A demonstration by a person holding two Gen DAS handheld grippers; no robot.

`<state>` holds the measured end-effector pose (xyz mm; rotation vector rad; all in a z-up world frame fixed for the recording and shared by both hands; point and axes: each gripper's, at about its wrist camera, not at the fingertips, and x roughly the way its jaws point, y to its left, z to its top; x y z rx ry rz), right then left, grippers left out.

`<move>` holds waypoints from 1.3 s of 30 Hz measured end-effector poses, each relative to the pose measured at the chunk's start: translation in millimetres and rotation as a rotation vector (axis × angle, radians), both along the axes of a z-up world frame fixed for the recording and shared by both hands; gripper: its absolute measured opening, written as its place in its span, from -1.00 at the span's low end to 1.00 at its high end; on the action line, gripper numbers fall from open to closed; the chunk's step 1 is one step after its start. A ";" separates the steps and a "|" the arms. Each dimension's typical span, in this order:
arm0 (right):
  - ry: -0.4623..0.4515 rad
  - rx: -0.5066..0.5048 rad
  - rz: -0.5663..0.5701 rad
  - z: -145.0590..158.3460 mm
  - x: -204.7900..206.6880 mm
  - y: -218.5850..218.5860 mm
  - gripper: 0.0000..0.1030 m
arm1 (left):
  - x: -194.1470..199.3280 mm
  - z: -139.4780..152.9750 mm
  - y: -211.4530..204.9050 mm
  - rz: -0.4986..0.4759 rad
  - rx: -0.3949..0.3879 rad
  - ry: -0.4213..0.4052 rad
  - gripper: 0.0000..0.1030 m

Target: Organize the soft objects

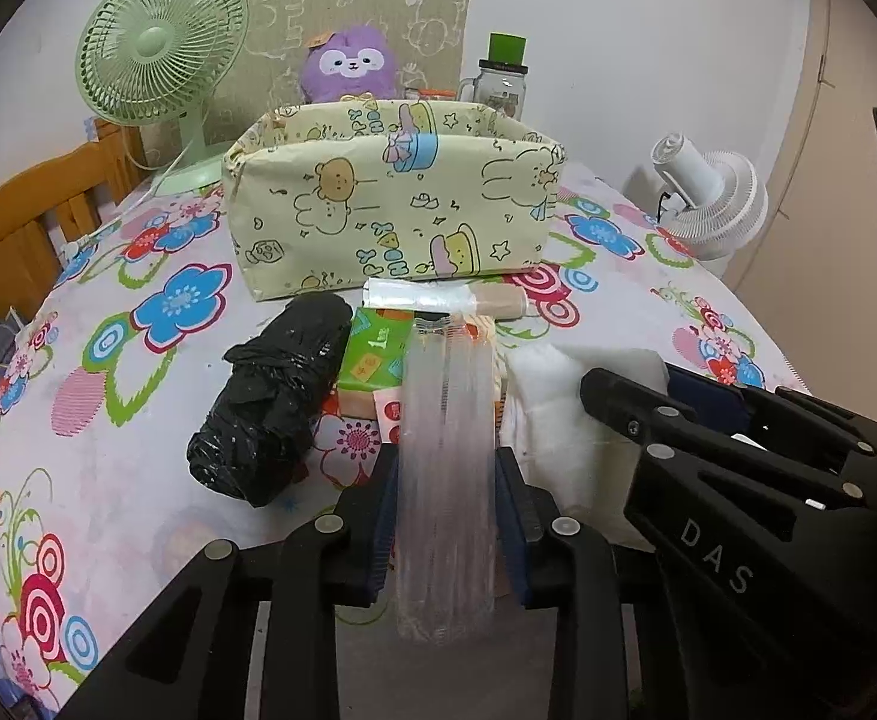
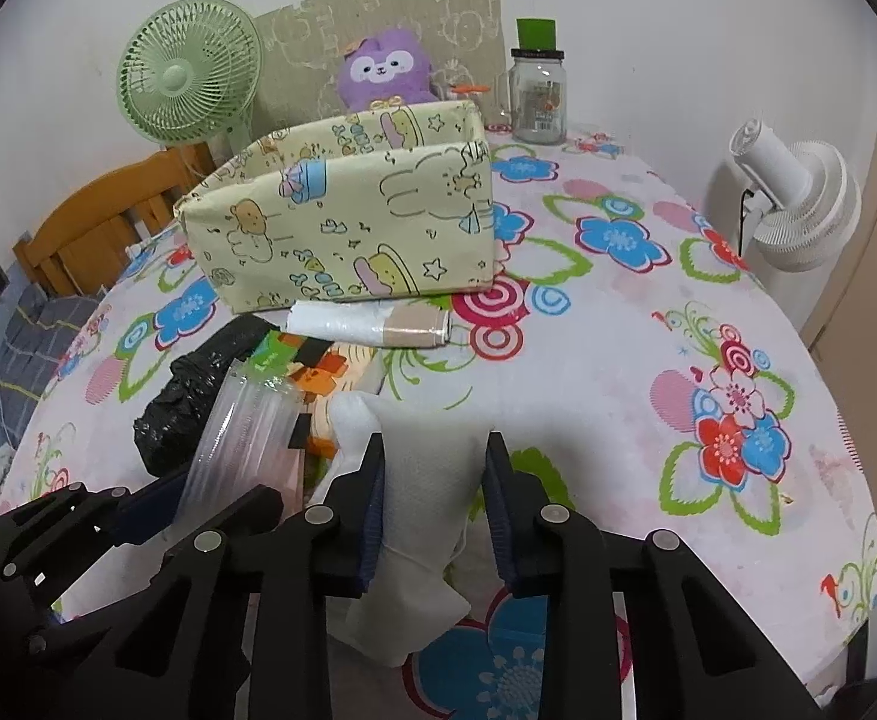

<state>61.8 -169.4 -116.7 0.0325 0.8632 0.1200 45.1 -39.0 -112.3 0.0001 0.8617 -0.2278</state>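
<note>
My left gripper (image 1: 445, 468) is shut on a sleeve of clear plastic cups (image 1: 444, 396), its blue pads pressing both sides. The sleeve points toward a yellow cartoon-print fabric box (image 1: 390, 204), open at the top. My right gripper (image 2: 434, 450) is shut on a white soft pack (image 2: 426, 480), which is pinched narrow between the pads. In the right wrist view, the left gripper (image 2: 210, 486) and the cup sleeve (image 2: 246, 420) show at lower left. In the left wrist view, the right gripper (image 1: 636, 387) and the white pack (image 1: 558, 396) show at right.
On the floral tablecloth (image 2: 618, 360) lie a black bag bundle (image 1: 270, 408), a green tissue pack (image 1: 372, 354) and a roll of clear bags (image 2: 372, 324). Behind the box are a purple plush (image 1: 348, 66), a green fan (image 1: 162, 42) and a jar (image 2: 537, 102). A white fan (image 2: 798, 204) stands at right.
</note>
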 end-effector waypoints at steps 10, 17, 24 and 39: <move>-0.038 0.004 0.009 23.1 -1.9 0.1 -0.38 | -1.1 20.8 -2.9 0.003 0.003 -0.031 -0.42; -0.056 0.003 0.015 38.4 -2.4 0.4 -0.38 | -2.4 34.7 -5.0 0.000 0.001 -0.046 -0.42; -0.086 0.000 0.017 56.0 -4.6 0.0 -0.38 | -3.5 52.4 -9.5 -0.010 0.007 -0.081 -0.42; -0.149 -0.006 0.016 87.2 -6.1 -0.9 -0.38 | -4.0 80.9 -12.3 -0.017 0.009 -0.145 -0.42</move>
